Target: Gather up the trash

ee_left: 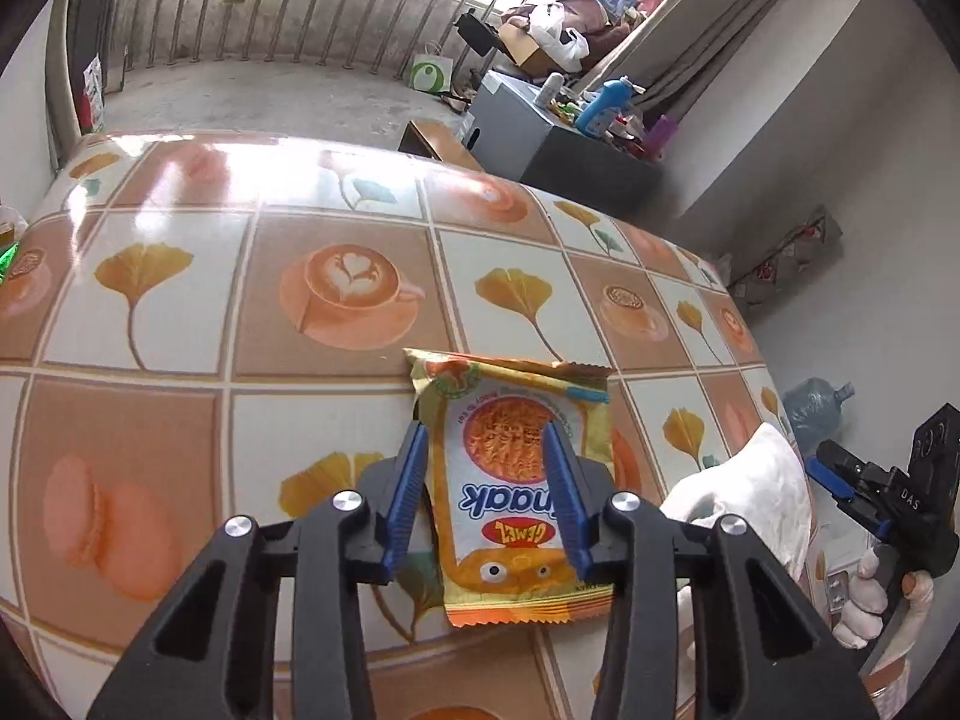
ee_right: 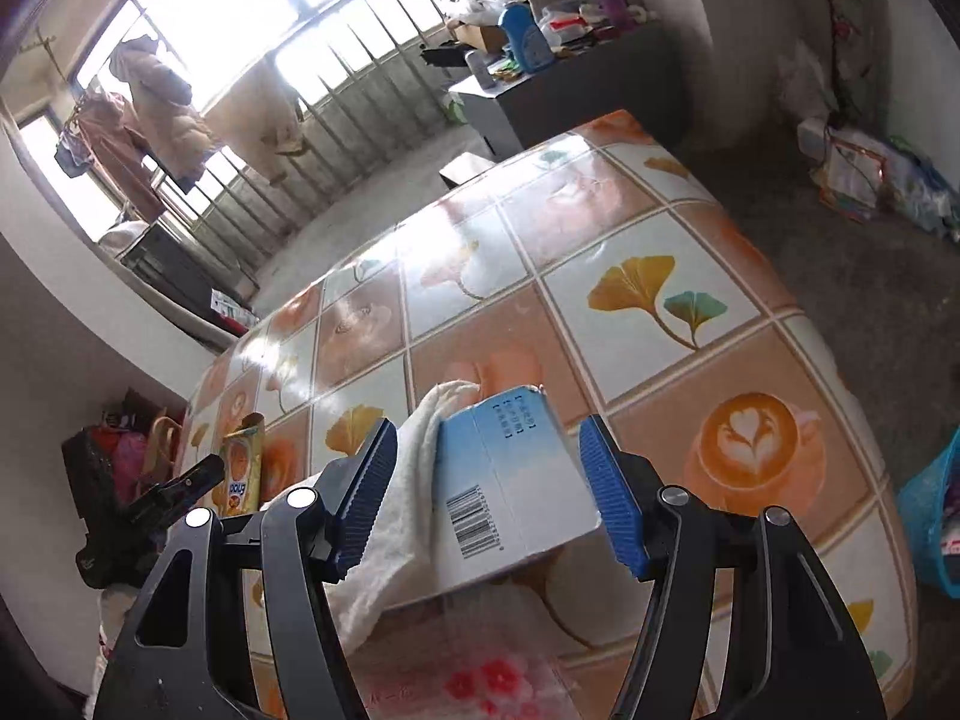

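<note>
An orange and yellow snack packet (ee_left: 510, 480) lies flat on the tiled-pattern tablecloth (ee_left: 180, 330). My left gripper (ee_left: 485, 429) is down over it. One blue pad is beside the packet's left edge and the other rests above its printed face. The packet looks uncrumpled. In the right wrist view a blue and white carton (ee_right: 510, 480) lies beside a white cloth (ee_right: 402, 510) at the table's near edge. My right gripper (ee_right: 489, 423) straddles both, open, with a gap beside the carton. The packet (ee_right: 243, 468) and left gripper (ee_right: 198, 474) show at far left there.
A gloved hand (ee_left: 870, 594) holds the right gripper (ee_left: 825, 468) off the table's right edge, by the cloth (ee_left: 750, 480). A blue mesh basket (ee_right: 936, 510) stands on the floor to the right. A plastic bag with red print (ee_right: 492, 684) lies under my right gripper. A cluttered grey cabinet (ee_left: 540, 138) stands beyond the table.
</note>
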The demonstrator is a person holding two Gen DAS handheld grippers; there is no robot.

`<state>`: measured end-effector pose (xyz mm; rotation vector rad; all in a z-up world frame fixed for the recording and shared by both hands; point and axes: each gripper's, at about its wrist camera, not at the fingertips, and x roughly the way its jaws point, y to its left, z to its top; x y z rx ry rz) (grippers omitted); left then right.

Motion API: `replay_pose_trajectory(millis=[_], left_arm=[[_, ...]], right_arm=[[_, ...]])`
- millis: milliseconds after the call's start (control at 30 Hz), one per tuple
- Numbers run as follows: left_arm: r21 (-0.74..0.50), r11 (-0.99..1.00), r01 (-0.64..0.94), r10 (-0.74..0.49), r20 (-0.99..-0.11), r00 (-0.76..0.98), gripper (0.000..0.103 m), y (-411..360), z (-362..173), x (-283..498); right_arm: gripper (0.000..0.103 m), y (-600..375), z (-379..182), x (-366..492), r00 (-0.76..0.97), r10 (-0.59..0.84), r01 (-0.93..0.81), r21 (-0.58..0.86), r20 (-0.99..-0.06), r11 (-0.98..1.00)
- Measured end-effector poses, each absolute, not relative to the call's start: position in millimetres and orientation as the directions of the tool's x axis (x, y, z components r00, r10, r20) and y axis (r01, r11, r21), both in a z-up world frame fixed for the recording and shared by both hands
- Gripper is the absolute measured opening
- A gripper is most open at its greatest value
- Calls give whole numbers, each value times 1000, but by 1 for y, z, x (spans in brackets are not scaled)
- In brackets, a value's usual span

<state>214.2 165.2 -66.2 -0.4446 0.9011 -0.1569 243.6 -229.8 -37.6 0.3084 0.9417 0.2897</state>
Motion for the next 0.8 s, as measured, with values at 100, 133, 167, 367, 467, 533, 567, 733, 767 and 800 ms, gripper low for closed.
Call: replay_pose_trajectory(millis=[100, 133, 167, 367, 467, 533, 567, 733, 767, 800], left_arm=[[-445, 896, 6, -354, -705, 615, 30, 148, -68, 224], [-454, 891, 24, -373, -700, 608, 29, 142, -69, 227], [-469, 882, 43, -398, -694, 600, 29, 136, -69, 229], [-519, 837, 171, -522, -666, 534, 28, 94, -70, 226], [-541, 813, 215, -569, -660, 491, 28, 81, -70, 212], [-554, 800, 232, -591, -659, 465, 28, 76, -70, 200], [-555, 796, 240, -597, -660, 456, 28, 74, -70, 191], [-588, 768, 253, -636, -658, 403, 28, 68, -69, 147], [-600, 760, 251, -647, -655, 392, 28, 67, -69, 139], [-608, 755, 247, -652, -653, 385, 28, 66, -70, 131]], right_arm=[[60, -221, -46, 248, 526, 380, -131, 369, -761, 920], [60, -217, -47, 247, 521, 383, -142, 365, -763, 920], [60, -215, -48, 246, 517, 392, -154, 367, -761, 917], [58, -208, -48, 234, 489, 460, -213, 410, -741, 887], [57, -207, -49, 224, 465, 493, -252, 424, -735, 870], [57, -208, -50, 216, 447, 520, -285, 435, -728, 854], [57, -208, -51, 211, 437, 531, -299, 440, -726, 847], [57, -206, -52, 189, 348, 611, -382, 488, -711, 785], [57, -203, -52, 186, 330, 619, -400, 488, -712, 775], [57, -201, -51, 181, 316, 623, -420, 483, -716, 768]])
